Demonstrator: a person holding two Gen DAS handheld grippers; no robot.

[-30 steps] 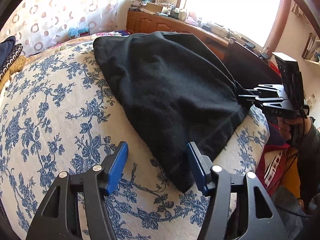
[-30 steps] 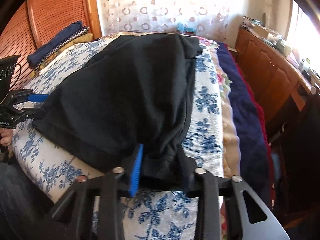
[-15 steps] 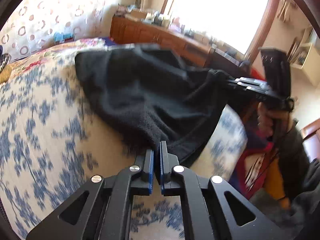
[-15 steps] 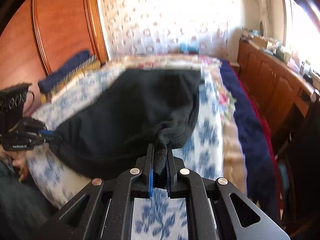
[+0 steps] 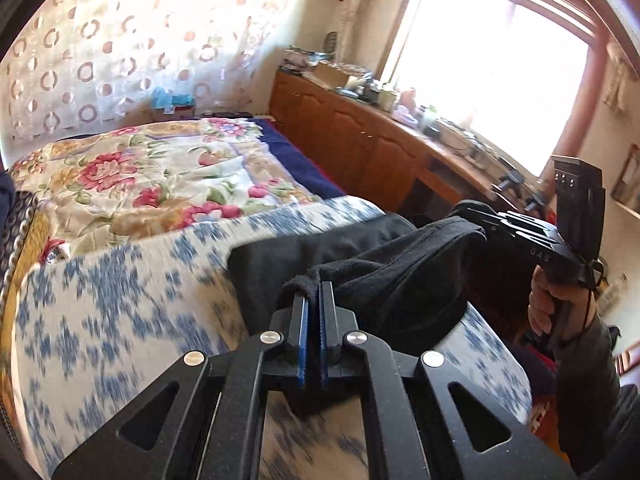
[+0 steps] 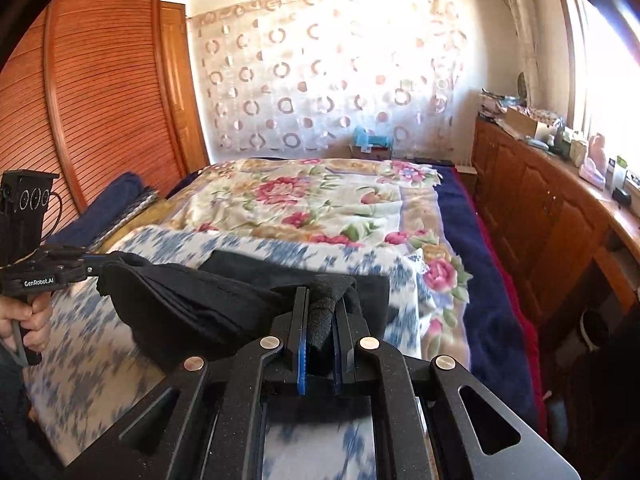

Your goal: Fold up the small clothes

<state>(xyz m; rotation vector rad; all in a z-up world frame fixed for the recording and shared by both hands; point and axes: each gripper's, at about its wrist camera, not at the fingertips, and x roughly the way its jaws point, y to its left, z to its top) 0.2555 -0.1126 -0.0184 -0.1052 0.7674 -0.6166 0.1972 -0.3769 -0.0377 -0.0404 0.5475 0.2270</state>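
In the left view, our left gripper (image 5: 312, 300) pinches one corner of the black cloth (image 5: 400, 272); its jaws are nearly shut on the thin edge. At 3 o'clock our right gripper (image 5: 470, 216) holds the other corner. We think we hold both corners up so the near edge can go over to the far edge and make a fold. The cloth hangs between the two grippers, and its far part lies on the blue-flower sheet (image 5: 120, 300). In the right view, our right gripper (image 6: 320, 304) has narrow jaws with a thick bunch of the cloth (image 6: 192, 304) squeezed between them. At 9 o'clock is the left gripper (image 6: 94, 267), with our hand (image 6: 26, 316) on its handle. We count one cloth, two grippers and one bed (image 6: 312, 200).
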